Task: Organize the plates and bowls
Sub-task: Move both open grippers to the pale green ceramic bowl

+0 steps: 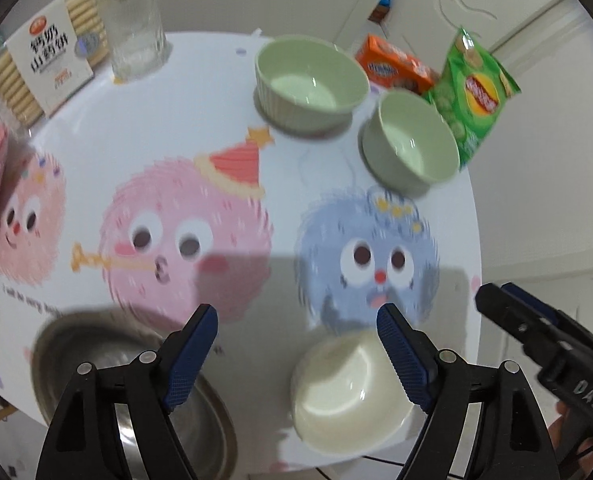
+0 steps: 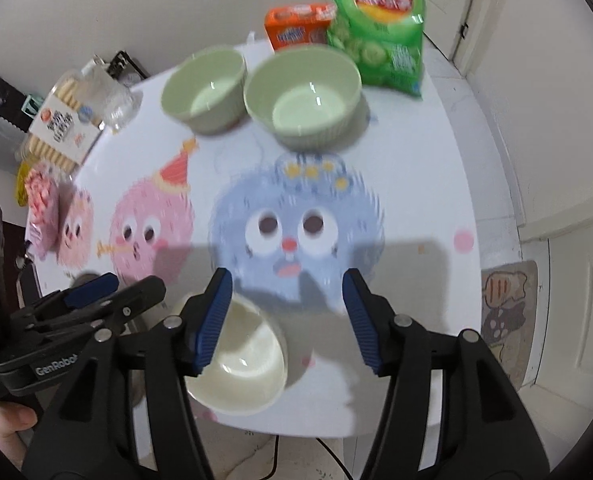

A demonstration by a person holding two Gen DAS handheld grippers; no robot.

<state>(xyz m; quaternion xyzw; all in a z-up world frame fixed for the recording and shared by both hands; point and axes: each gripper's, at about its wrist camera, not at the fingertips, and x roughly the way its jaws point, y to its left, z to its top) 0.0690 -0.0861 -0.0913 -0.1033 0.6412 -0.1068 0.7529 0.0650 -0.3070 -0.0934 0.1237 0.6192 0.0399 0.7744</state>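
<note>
Both the left hand-held gripper [image 1: 296, 320] and right hand-held gripper [image 2: 288, 284] hang spread and empty above the cream bowl [image 1: 348, 392] at the worktop's [image 1: 96, 140] near edge, likely glossy, rigid, breakable, best pinched across its rim.

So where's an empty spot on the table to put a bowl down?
The biggest bare patch is the middle of the table, over the pink and blue monsters, between the two green bowls at the back and the white bowl at the front. The back edge is crowded: chips bag, orange box, biscuit pack, glass.
</note>
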